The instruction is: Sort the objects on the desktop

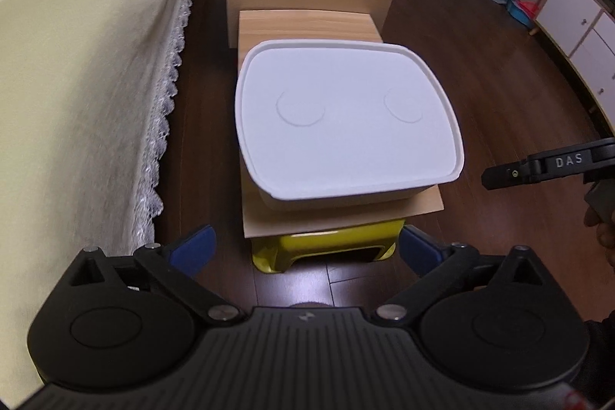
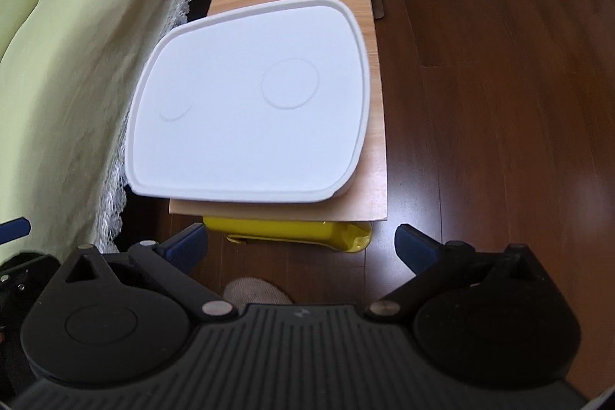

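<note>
The lid is looking matt white plastic, the board pale wood-grain, the stool glossy yellow plastic — the floor shining, the bedcover cloth with lace.

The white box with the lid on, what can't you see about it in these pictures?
- Inside of the white box: hidden in both wrist views by its closed lid.
- Its walls: mostly covered by the overhanging lid.
- The yellow stool under the wooden board: the board hides most of it.
- Right gripper seen from the left wrist view: cut off by the picture's edge.
</note>
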Demonstrator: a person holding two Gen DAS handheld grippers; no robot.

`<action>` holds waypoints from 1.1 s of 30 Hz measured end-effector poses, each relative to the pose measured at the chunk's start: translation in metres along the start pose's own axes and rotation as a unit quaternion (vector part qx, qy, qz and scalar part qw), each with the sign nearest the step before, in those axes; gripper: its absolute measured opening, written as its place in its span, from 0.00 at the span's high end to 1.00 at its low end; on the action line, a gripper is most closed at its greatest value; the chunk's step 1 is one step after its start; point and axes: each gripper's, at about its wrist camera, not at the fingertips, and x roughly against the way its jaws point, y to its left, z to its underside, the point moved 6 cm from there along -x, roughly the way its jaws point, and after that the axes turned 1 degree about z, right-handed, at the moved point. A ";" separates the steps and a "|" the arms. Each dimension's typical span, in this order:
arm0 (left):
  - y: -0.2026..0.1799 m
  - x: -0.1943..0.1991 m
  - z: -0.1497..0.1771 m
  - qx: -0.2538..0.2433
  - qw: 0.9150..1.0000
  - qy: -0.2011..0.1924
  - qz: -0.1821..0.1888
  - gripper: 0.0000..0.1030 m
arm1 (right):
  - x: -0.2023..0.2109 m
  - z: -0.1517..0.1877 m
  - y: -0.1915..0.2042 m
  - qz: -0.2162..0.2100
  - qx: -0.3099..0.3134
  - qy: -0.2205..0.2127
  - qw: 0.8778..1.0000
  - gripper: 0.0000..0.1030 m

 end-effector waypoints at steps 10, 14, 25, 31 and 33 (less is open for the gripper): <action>-0.014 0.012 0.017 0.003 1.000 -0.014 -0.017 0.01 | 0.013 0.011 0.012 0.031 0.040 -0.011 0.999 0.01; -0.018 0.013 0.020 0.004 1.000 -0.020 -0.023 0.01 | 0.015 0.016 0.011 0.039 0.044 -0.011 0.998 0.01; -0.021 0.010 0.021 0.001 0.999 -0.023 -0.044 0.01 | 0.007 0.023 0.014 0.055 0.056 0.002 0.997 0.01; -0.021 0.007 0.021 -0.003 0.998 -0.021 -0.051 0.01 | 0.000 0.026 0.016 0.056 0.059 0.012 0.997 0.01; -0.021 0.006 0.021 -0.004 0.998 -0.019 -0.052 0.01 | 0.002 0.025 0.015 0.055 0.051 0.004 0.997 0.01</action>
